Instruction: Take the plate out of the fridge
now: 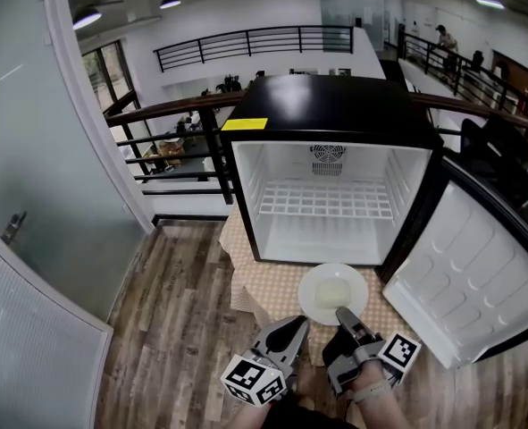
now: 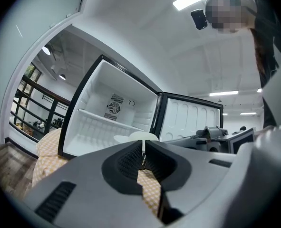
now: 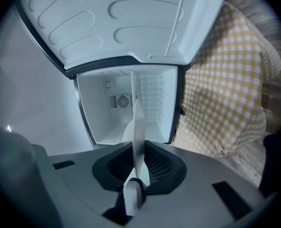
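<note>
A round white plate (image 1: pixel 332 293) is out in front of the open black mini fridge (image 1: pixel 326 172), over the checked cloth. My right gripper (image 1: pixel 344 316) is shut on the plate's near rim; in the right gripper view the plate (image 3: pixel 137 132) shows edge-on between the jaws. My left gripper (image 1: pixel 297 328) hangs just left of the plate with its jaws shut on nothing. In the left gripper view the plate (image 2: pixel 139 136) peeks over the closed jaws (image 2: pixel 142 163). The fridge's white inside and wire shelf (image 1: pixel 326 200) hold nothing.
The fridge door (image 1: pixel 473 280) swings wide open to the right. The fridge stands on a table with a yellow checked cloth (image 1: pixel 264 291). Wood floor (image 1: pixel 170 329) lies to the left, a dark railing (image 1: pixel 170 141) behind, a glass wall at far left.
</note>
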Demonstrator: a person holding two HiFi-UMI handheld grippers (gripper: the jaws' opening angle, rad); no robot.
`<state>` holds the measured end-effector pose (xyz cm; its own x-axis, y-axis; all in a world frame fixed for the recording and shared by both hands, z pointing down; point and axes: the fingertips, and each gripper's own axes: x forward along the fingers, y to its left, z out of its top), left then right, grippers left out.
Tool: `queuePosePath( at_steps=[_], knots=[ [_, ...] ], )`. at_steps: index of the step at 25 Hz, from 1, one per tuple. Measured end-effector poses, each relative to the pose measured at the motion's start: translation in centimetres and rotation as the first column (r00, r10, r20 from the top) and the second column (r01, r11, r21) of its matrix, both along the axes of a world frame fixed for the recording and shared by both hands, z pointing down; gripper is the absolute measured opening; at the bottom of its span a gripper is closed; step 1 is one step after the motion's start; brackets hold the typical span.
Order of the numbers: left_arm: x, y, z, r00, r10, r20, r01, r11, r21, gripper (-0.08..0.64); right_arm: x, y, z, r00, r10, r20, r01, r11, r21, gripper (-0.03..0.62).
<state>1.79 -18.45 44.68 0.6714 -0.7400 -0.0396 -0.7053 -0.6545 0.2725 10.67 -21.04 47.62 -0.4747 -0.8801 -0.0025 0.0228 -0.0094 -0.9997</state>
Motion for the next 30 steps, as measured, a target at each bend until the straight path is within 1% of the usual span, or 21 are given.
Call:
queuePosePath(
  at_steps=[7,13,18,23,27,30],
  knots=[
    [-0.8,0.9,-0.5,1.000,-0.009,0.007,0.009,1.000,0.014,0.025,-0.4,1.1,0.1,1.000,0.003,-0.002,-0.003,1.000,0.005,0.063],
    [-1.5,2.0,-0.4,0.999,-0.040,0.015,0.040,0.998,0.042,0.025,-0.4,2.0,0.5,1.000,0.014,0.000,-0.014,1.000,0.008,0.063],
    [-1.9,3.6,0.0,1.000,-0.028,0.011,0.028,0.999,0.041,0.025,-0.6,4.0,1.1,1.000,0.030,0.000,-0.030,1.000,0.006,0.063],
    [-2.9,6.4,0.4,1.000,-0.016,0.005,0.016,0.999,0.033,0.025,-1.5,6.9,1.7,0.999,0.045,0.005,-0.045,0.999,0.002,0.063],
    [-3.7,9.6,1.0,1.000,-0.013,0.007,0.013,1.000,0.009,0.025,-2.4,10.4,2.2,0.999,0.049,0.012,-0.049,0.999,-0.012,0.064],
    [-4.3,11.7,0.9,1.000,-0.007,0.005,0.007,1.000,0.007,0.025,-3.0,12.9,2.6,0.999,0.048,0.016,-0.048,0.999,-0.017,0.063]
  ],
)
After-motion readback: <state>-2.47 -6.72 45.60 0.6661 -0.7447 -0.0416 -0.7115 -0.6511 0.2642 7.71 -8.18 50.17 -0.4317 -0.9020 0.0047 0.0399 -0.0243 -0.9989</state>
